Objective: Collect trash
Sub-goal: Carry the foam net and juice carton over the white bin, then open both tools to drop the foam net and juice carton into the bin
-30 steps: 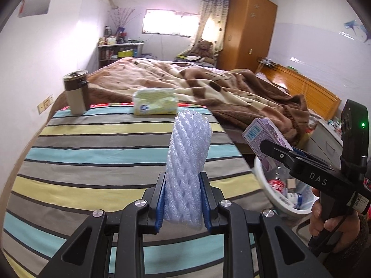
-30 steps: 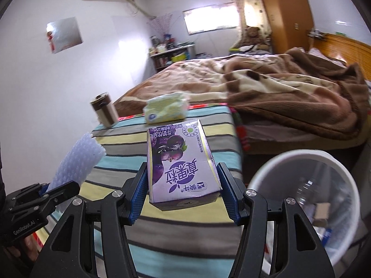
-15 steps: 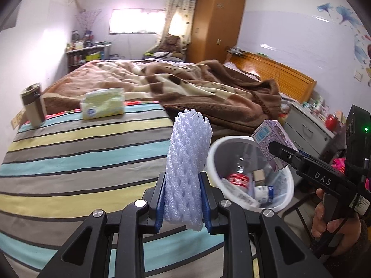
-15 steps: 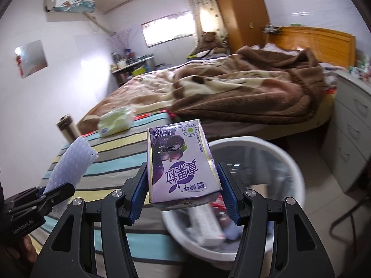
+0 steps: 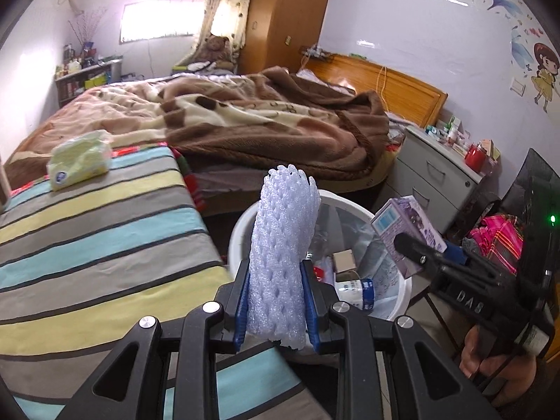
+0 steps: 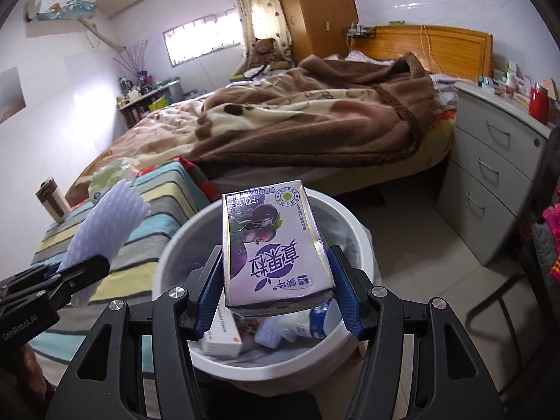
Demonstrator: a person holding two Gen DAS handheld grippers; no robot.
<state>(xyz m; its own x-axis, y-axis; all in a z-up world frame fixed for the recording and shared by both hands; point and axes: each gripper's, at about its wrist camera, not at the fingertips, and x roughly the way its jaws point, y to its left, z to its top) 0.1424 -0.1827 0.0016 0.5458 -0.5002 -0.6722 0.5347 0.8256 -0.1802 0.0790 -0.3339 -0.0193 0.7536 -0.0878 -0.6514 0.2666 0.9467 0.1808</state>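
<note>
My left gripper is shut on a white foam net sleeve, which stands upright between the blue pads at the near rim of the white trash bin. My right gripper is shut on a purple drink carton, held over the open white trash bin. The bin holds a bottle, a small box and other wrappers. In the left wrist view the right gripper with the carton hangs over the bin's far right side. The foam sleeve shows at the left of the right wrist view.
A striped table cloth lies left of the bin, with a tissue pack and a brown cup at its far end. A bed with a brown blanket lies behind. A grey drawer unit stands at the right.
Both grippers have swung right, off the striped table and over the white bin. The foam sleeve and the carton stay gripped as before.
</note>
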